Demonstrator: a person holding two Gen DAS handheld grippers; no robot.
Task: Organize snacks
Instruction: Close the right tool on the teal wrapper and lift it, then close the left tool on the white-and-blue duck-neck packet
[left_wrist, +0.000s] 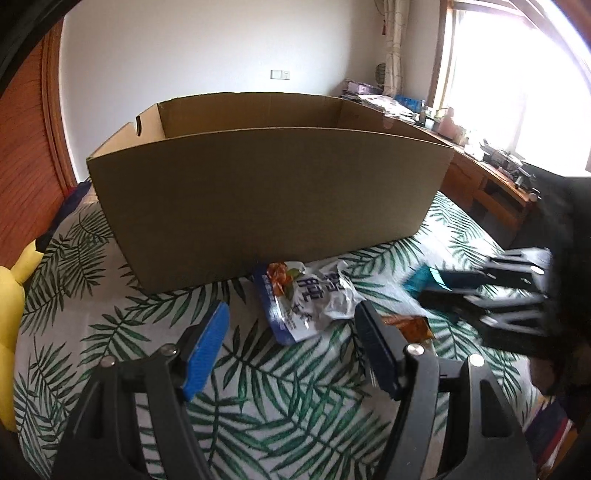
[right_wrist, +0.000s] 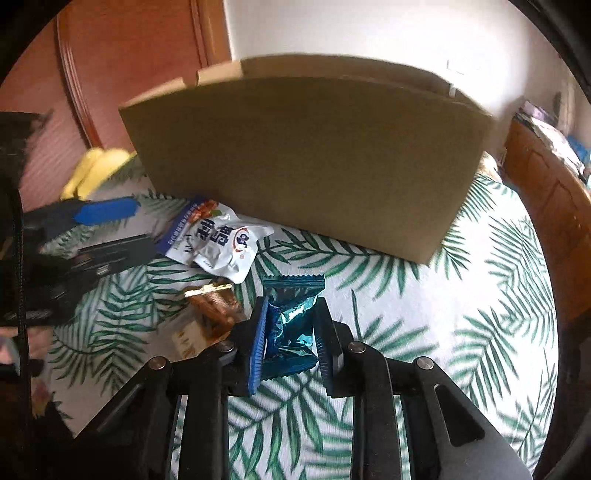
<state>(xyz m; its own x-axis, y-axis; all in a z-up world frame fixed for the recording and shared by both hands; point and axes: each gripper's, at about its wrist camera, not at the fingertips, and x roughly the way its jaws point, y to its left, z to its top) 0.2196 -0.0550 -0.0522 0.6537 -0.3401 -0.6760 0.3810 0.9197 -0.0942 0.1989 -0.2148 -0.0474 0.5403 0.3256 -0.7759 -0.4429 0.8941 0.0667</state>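
Observation:
An open cardboard box (left_wrist: 258, 192) stands on the leaf-print bed cover; it also shows in the right wrist view (right_wrist: 306, 162). A white and blue snack bag (left_wrist: 306, 295) lies in front of it, also in the right wrist view (right_wrist: 218, 236). My left gripper (left_wrist: 291, 332) is open just short of that bag. My right gripper (right_wrist: 290, 332) is shut on a teal foil snack packet (right_wrist: 291, 325), which it holds a little above the cover. In the left wrist view the right gripper (left_wrist: 436, 288) is blurred, with the teal packet (left_wrist: 421, 278) at its tips. A brown snack packet (right_wrist: 214, 302) lies left of it.
A yellow plush toy (left_wrist: 11, 332) lies at the left edge of the bed. A wooden desk (left_wrist: 491, 184) with clutter stands at the right under the window. A red-brown wooden door (right_wrist: 129, 74) is behind the box.

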